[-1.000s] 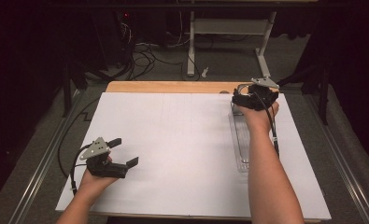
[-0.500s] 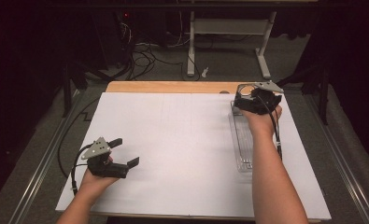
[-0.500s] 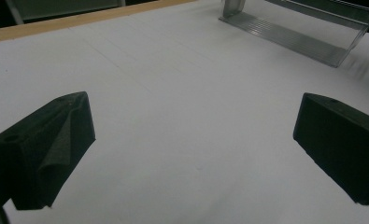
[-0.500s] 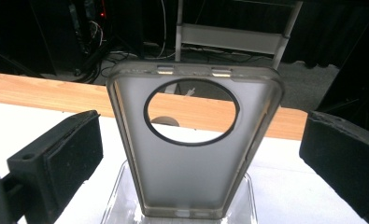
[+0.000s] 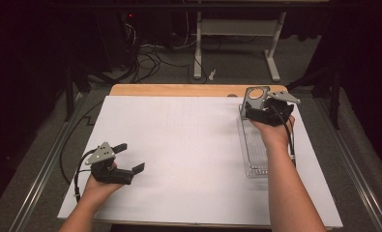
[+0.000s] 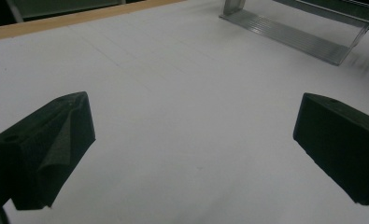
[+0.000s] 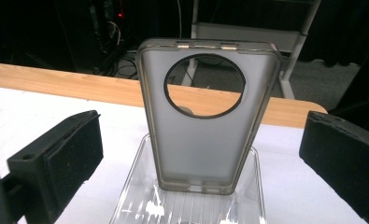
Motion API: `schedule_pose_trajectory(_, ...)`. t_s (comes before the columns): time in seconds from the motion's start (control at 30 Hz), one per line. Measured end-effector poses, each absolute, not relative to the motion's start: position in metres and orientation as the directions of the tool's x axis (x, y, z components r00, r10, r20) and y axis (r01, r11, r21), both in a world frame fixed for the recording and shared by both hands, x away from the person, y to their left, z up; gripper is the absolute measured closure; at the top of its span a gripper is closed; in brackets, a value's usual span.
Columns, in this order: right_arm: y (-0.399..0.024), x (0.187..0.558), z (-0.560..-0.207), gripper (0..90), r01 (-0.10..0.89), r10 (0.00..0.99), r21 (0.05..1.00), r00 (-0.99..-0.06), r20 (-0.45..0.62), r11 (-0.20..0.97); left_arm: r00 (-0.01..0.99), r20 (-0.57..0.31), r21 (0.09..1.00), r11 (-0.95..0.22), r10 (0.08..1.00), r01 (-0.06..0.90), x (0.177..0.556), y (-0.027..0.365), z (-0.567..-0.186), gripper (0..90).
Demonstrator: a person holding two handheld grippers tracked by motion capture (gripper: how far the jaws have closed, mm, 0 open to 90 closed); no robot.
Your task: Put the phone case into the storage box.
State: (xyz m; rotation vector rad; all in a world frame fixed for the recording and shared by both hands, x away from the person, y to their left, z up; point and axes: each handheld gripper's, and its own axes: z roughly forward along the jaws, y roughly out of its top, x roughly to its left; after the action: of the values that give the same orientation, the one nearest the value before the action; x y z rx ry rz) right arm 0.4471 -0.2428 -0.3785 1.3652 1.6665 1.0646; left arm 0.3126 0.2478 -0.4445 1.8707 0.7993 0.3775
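- So the right gripper [image 5: 265,110] slid further back along the clear plastic tray [image 5: 254,159] since a second ago, jaws wide open.
- Phone case [image 7: 205,116] stands upright at the tray's far end, ungripped.
- Left gripper [image 5: 123,162] idles open, so grabbing the case looks next.

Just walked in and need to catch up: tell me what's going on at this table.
A person works with two tools. The right hand-held gripper is open at the far end of a clear plastic tray, where a translucent phone case stands upright between its jaws, not clamped. The left hand-held gripper sits open over the white table, holding nothing.
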Motion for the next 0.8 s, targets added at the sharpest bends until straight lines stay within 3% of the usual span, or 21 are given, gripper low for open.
schedule_pose_trajectory(0.8,-0.258,0.385,-0.364,0.3,0.329,0.958,0.94,-0.288,0.008,0.091,0.723,-0.089,0.895,-0.263,0.685,0.359,0.313,0.249,-0.444,0.2)
